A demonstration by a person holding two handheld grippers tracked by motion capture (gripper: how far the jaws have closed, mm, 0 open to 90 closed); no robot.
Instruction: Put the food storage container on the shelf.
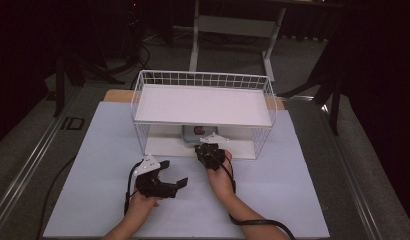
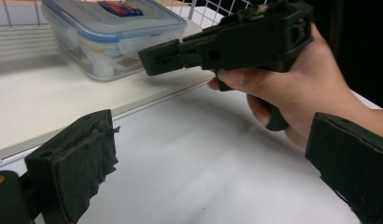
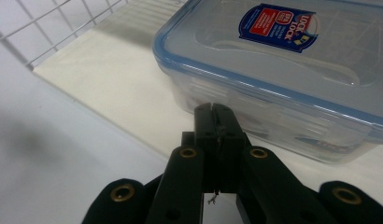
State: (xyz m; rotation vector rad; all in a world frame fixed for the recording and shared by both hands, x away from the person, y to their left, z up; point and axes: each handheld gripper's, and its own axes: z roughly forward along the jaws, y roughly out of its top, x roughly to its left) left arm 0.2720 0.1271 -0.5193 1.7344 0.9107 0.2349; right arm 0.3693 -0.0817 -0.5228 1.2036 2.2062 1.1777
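Closest to us on the white table (image 1: 293,200), our left claw (image 1: 170,175) sat on its side in the left hand (image 1: 138,202), jaws spread wide with nothing between them; in the left gripper view you could see the two frayed black pads (image 2: 82,158) far apart over bare table. A bit further out, our right hand (image 1: 220,177) had the right claw (image 1: 209,150) pointed forward at the front edge of the wire rack's bottom shelf (image 1: 168,146). That claw was pinched fully closed on nothing, and in the right gripper view its tips (image 3: 216,122) were pressed together, just short of the container and, as far as we could tell, not touching it. The thing we were going for, a clear plastic container (image 3: 273,93) with a blue-rimmed snap lid and a red and blue label (image 3: 278,21), sat on that bottom shelf, tucked under the upper shelf (image 1: 203,105), near the front edge and roughly in the middle of the rack. From the high view you only got a peek of it (image 1: 195,132) just past the right claw. There seemed to be stuff inside the container, but we couldn't make out what. The white wire rack (image 1: 203,80) itself stood toward the far side of the table, and behind it there was a dark floor with the legs of a white stand (image 1: 233,30).
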